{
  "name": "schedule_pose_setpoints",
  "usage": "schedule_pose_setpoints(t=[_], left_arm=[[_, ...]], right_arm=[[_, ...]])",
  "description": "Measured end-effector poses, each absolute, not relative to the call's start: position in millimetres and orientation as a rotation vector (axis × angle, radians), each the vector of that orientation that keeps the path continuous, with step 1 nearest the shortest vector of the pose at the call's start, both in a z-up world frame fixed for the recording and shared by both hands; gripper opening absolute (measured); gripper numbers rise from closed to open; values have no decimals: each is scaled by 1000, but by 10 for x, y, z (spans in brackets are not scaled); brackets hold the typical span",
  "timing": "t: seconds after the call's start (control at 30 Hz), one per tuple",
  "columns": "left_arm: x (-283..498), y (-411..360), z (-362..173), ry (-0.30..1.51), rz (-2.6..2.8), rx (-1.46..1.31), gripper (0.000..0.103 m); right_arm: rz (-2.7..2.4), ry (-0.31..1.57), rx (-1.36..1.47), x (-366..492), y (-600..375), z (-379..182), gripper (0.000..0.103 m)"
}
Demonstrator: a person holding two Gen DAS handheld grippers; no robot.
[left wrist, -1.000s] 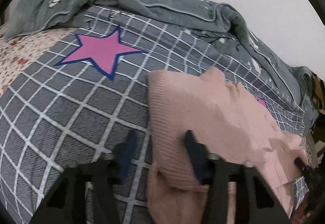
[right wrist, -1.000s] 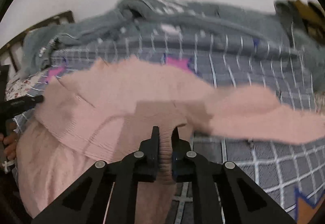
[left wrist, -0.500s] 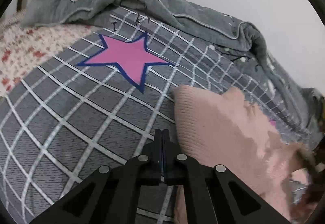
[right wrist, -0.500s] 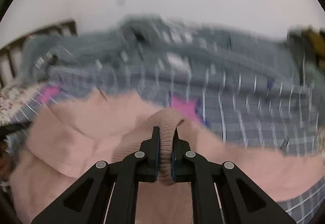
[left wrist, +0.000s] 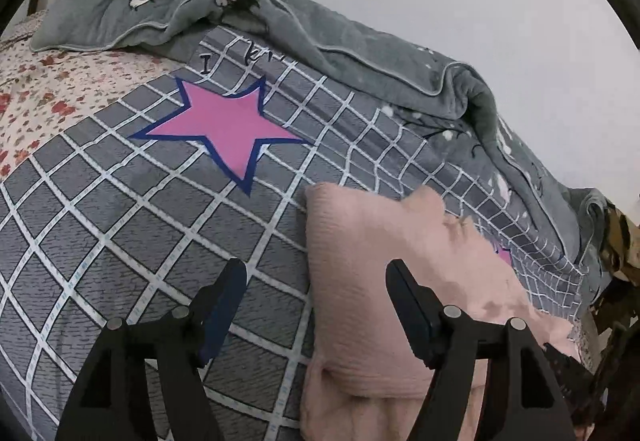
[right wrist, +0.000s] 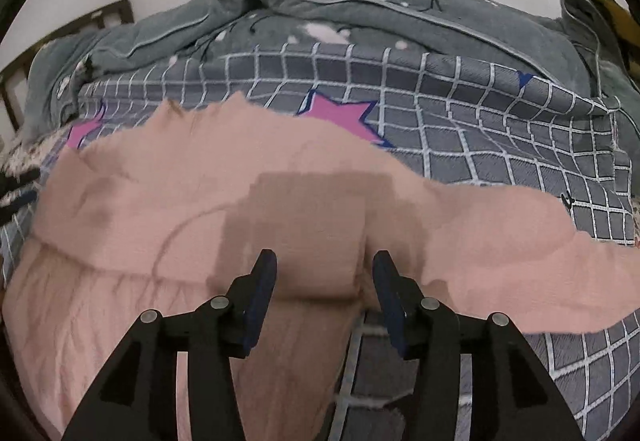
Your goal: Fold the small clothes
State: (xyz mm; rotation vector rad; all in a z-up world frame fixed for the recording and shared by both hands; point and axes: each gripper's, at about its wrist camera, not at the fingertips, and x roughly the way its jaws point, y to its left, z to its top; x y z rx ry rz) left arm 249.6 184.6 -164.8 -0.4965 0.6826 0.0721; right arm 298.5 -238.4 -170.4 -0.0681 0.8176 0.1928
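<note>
Your left claw (left wrist: 316, 281) has just been opening, its jaws straddling the pink sweater's (left wrist: 384, 273) left edge at lower centre. Your right claw (right wrist: 324, 273) has just parted too, the folded sleeve loose between its jaws. The sweater lies on the checked bedspread (left wrist: 120, 225), grey blanket (left wrist: 280, 21) behind, against a white wall.

On the grey checked bedcover (left wrist: 120, 249), just above the pink star (left wrist: 224, 129) in your left wrist view, you can read a black handwritten "I", then letters that look like "lov", partly covered by the grey blanket (left wrist: 280, 21). You'll find nothing else readable.
</note>
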Motion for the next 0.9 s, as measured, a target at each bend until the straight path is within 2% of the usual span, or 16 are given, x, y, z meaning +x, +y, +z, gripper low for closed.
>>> schedule_pose_setpoints(t=[0.07, 0.17, 0.23, 0.3, 0.37, 0.53, 0.73, 0.83, 0.87, 0.9], left_arm=[[2554, 1780, -1678, 705, 38, -505, 71], [2682, 1706, -1788, 772, -1, -536, 69], [2759, 1657, -1864, 802, 22, -514, 50], [2782, 1629, -1877, 805, 30, -486, 19], [2759, 1652, -1850, 784, 26, -487, 15], [2708, 1724, -1838, 781, 93, -457, 14], [2624, 1561, -1692, 747, 177, -324, 28], [2516, 1498, -1526, 681, 140, -314, 35], [2479, 1458, -1483, 660, 105, -319, 52], [2467, 1428, -1468, 652, 90, -317, 76]], right_arm=[[184, 799, -80, 2916, -2374, -1701, 52], [180, 765, -69, 2804, -2401, -1654, 61], [174, 737, -48, 2735, -2448, -1608, 61], [137, 715, -28, 2683, -2510, -1574, 61], [118, 698, -15, 2662, -2569, -1558, 61], [105, 721, 26, 2690, -2740, -1580, 61], [95, 818, 10, 2786, -2763, -1726, 61], [112, 789, -10, 2728, -2788, -1644, 61], [105, 766, -19, 2698, -2813, -1596, 61], [87, 732, -36, 2657, -2859, -1533, 61]])
